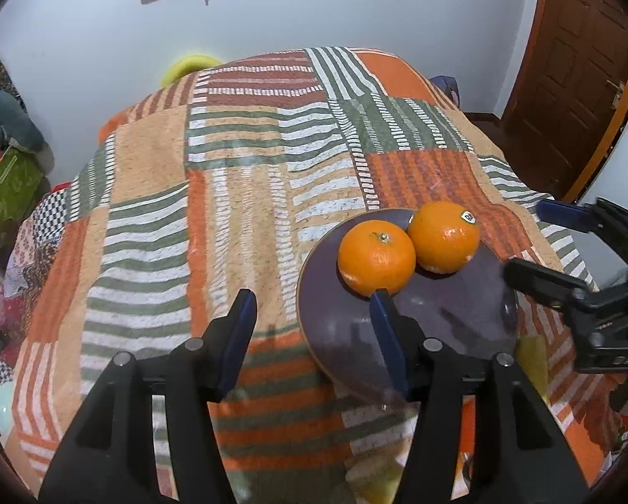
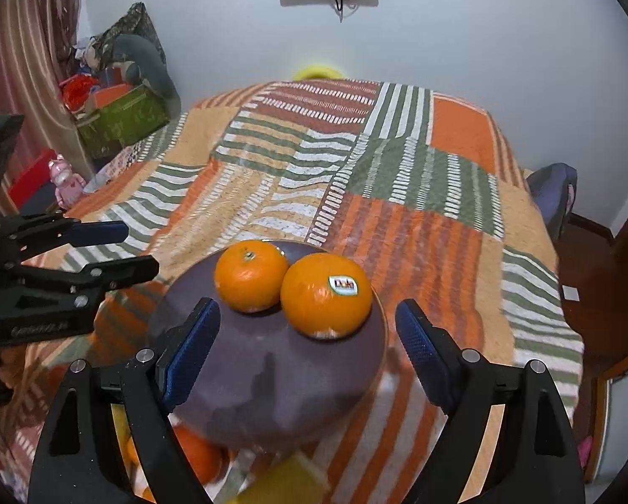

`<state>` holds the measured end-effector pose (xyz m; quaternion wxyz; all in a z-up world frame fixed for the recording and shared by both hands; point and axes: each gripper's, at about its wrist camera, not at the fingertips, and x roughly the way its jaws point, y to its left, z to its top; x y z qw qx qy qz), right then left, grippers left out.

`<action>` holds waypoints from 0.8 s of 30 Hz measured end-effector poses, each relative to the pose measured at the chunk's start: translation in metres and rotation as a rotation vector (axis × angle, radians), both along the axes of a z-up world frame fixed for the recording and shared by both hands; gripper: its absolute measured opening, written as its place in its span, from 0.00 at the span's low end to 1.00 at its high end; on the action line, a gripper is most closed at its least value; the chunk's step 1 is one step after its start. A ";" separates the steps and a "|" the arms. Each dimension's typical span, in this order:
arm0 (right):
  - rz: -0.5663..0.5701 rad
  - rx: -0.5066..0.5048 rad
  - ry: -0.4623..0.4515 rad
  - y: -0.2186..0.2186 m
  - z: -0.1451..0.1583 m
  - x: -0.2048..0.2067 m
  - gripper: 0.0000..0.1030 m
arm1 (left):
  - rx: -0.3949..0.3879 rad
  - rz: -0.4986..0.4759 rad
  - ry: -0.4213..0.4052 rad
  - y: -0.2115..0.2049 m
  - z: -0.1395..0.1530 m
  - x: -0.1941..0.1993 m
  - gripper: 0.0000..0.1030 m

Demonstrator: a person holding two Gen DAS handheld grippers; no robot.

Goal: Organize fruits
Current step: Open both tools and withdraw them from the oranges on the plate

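On the near right part of the worktop (image 1: 238,193), which has a patchwork cloth (image 2: 419,227) over it, sits a dark plate (image 2: 271,378) with two oranges touching each other on its far half. The stem orange (image 1: 376,257) is on the left and the sticker orange (image 2: 325,294) on the right, close to the plate's far right rim. The near half of the plate is bare.

Left claw (image 1: 314,298) is wide open with nothing in it; one blue pad sits just in front of the stem orange, the other hangs over the cloth left of the plate's edge. Right claw (image 2: 307,315) is spread wide too, empty, straddling the plate from the near side, with both oranges just past its tips.

Loads of bare cloth runs beyond and left of the plate to the far edge by the wall. More fruit (image 2: 196,453), orange and something yellow, sits blurry right by the plate's near rim under the right claw.
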<state>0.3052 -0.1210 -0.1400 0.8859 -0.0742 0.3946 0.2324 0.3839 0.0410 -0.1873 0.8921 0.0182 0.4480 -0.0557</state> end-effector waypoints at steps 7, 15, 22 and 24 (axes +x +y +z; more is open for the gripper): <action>-0.027 -0.001 -0.004 -0.014 0.009 -0.033 0.81 | 0.001 0.019 0.009 0.003 0.010 -0.036 0.57; -0.057 -0.002 0.018 -0.034 0.008 -0.071 0.81 | 0.023 0.009 0.032 -0.004 0.014 -0.081 0.67; -0.090 0.018 0.055 -0.049 -0.001 -0.091 0.81 | 0.015 -0.014 0.105 -0.017 -0.002 -0.110 0.68; -0.096 0.019 0.062 -0.051 -0.004 -0.096 0.81 | 0.017 -0.018 0.121 -0.022 -0.007 -0.115 0.68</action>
